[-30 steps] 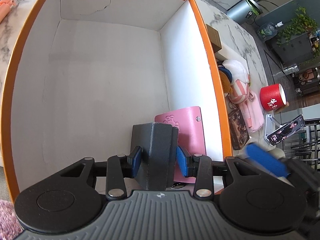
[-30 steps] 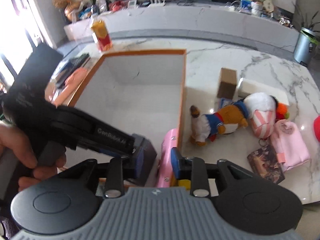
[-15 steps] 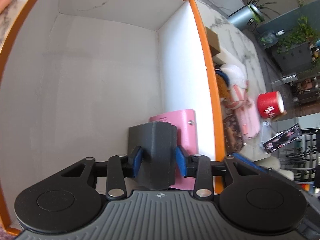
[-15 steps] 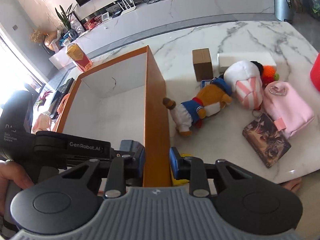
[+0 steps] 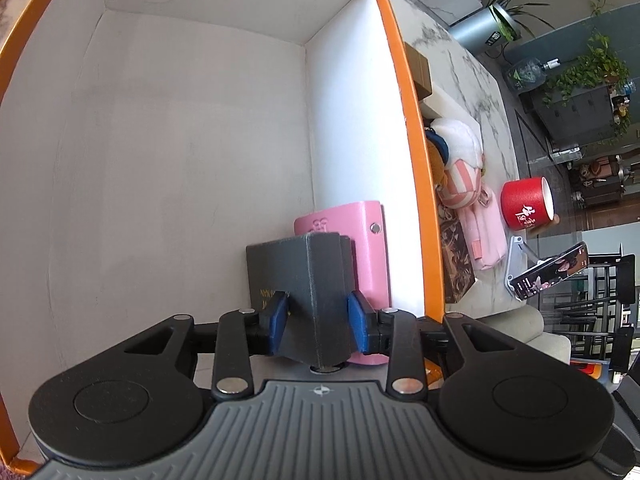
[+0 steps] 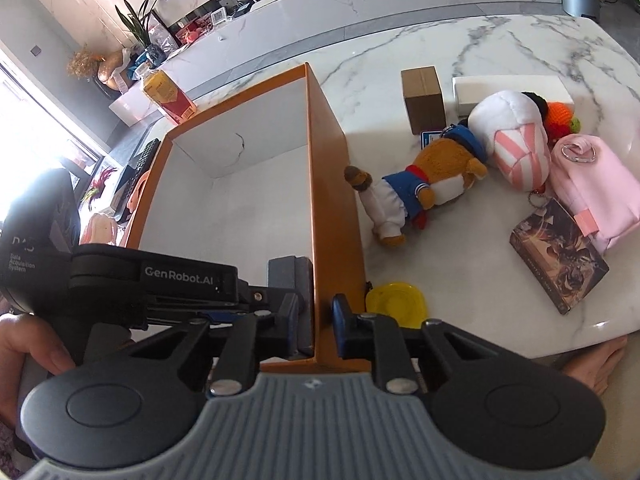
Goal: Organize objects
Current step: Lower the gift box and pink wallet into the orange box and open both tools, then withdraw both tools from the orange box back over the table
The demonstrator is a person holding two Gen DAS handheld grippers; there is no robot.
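A dark grey book stands on end in the near right corner of the orange box, against a pink notebook that leans on the white inner wall. My left gripper points down into the box with a blue pad on each side of the book; its jaws are opening, though the pads still look in contact. My right gripper sits astride the box's right wall near the front corner, shut on it. The grey book shows just inside that wall.
On the marble table right of the box lie a sailor plush, a striped plush, a pink pouch, a patterned book, a yellow dish, a cardboard box and a white box. A red tub stands further right.
My right gripper rolled, dropped and narrowed from around the pink notebook's edge to astride the box wall. The left gripper stayed on the grey book, squeezing and then easing.
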